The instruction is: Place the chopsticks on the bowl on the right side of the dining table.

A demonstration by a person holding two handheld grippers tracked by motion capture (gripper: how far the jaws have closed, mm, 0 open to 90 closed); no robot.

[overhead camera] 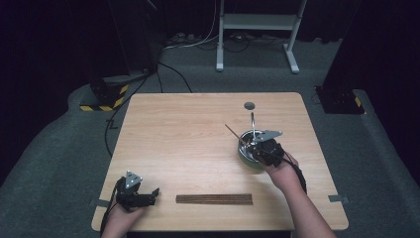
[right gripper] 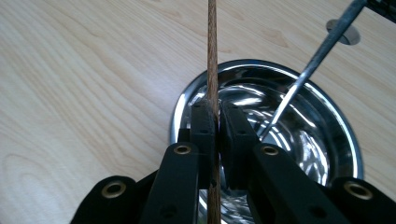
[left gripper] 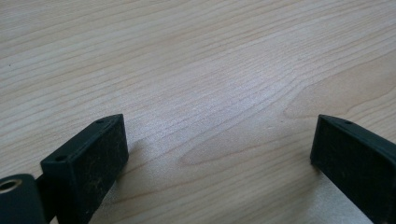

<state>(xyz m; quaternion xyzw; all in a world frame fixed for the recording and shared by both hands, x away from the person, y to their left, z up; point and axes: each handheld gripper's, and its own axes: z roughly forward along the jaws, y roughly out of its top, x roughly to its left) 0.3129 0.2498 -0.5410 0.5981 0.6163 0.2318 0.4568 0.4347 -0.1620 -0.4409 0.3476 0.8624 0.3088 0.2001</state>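
From above, the right gripper (overhead camera: 257, 145) hangs over a shiny round steel bowl (overhead camera: 246, 151) near the pale wooden table's (overhead camera: 188, 134) right edge, while the left gripper (overhead camera: 143, 197) rests near the front-left corner, left of a flat row of dark sticks (overhead camera: 214, 199). In the left gripper view its jaws gape wide over bare wood. In the right gripper view the jaws pinch a thin brown wooden stick (right gripper: 212, 56) above the bowl's (right gripper: 187, 100) left rim, beside a slanting metal utensil handle (right gripper: 308, 70).

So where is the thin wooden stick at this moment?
The wooden stick is clamped in the right gripper, above the near rim of the steel bowl on the table's right side.
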